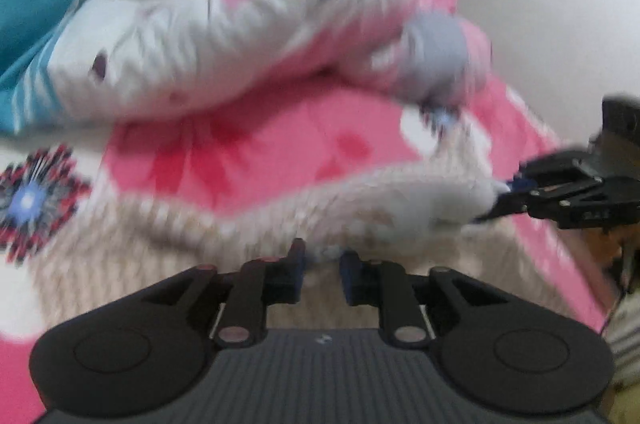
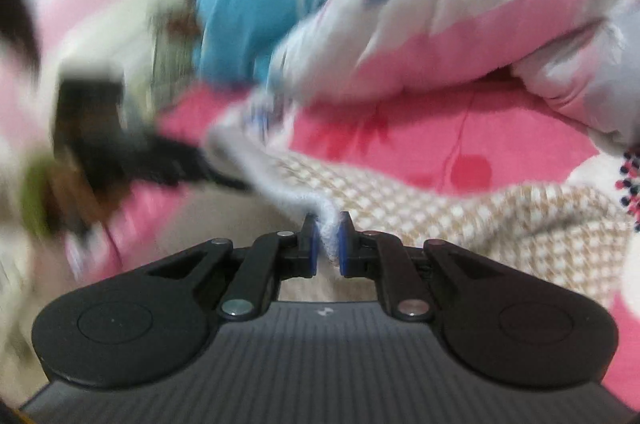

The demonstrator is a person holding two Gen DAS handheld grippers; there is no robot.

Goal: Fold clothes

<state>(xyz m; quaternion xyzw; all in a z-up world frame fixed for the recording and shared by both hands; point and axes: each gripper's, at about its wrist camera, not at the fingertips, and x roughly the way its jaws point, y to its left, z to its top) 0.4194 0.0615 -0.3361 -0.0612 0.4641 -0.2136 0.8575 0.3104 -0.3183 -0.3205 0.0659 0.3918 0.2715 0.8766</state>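
Left wrist view: left gripper (image 1: 322,274) slightly parted, beige knit garment (image 1: 248,232) edge between pads, contact unclear through blur; risk of slipping out.

Right wrist view: right gripper (image 2: 328,244) clenched on white hem (image 2: 329,236), above pink bedsheet (image 2: 420,144); risk of uneven fold.

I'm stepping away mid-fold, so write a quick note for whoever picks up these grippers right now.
Right gripper: shut on the white edge of the beige checked knit garment.
Left gripper: narrow gap, knit edge at the tips; grip unclear through blur.
Garment lies on the pink bedsheet, before the bunched quilt.
Done: edge picked up.
Left: carry the fold over, flatten.
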